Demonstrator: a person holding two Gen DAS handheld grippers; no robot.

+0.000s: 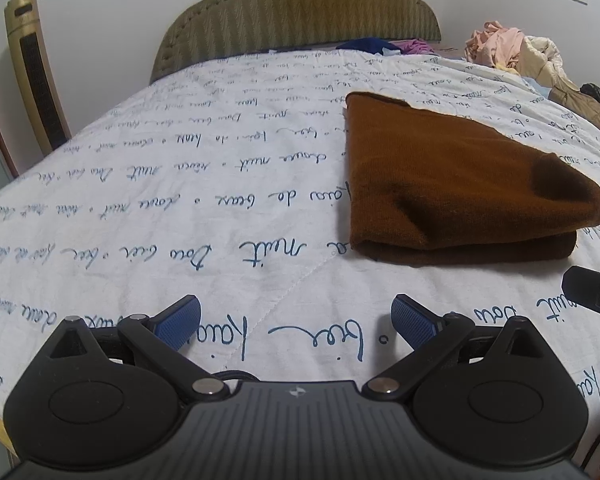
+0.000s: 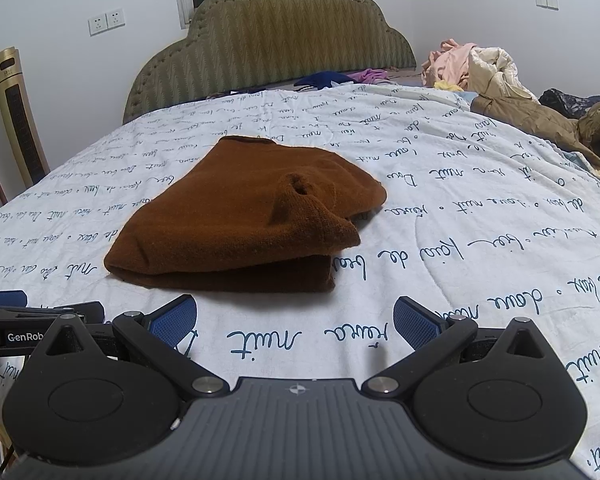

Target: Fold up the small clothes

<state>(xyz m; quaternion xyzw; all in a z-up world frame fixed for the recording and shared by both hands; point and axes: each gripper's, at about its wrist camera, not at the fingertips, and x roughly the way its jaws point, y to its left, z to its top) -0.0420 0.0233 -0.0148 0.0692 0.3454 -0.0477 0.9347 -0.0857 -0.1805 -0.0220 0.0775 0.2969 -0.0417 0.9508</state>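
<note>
Brown sweater lies folded in a thick bundle on the bed, on top of the white quilt with blue handwriting printed across it. From my left tongs it sits ahead and to the right, a little apart from the tips; from my right tongs it sits ahead and slightly left, its near folded edge close to the tips but not touching them. One corner of the top layer is puckered up into a small hollow fold (clearest in the right view).

Both my tongs are spread wide apart and hold nothing, with only quilt between their blue pads. My left tongs also show at the left edge of the right view, near the quilt's surface.

At the far end stands a padded olive headboard. Near it lie some dark blue and purple garments, and at the far right a heap of pink and cream clothes beside a tan jacket. A gold tower fan stands to the left of the bed.
</note>
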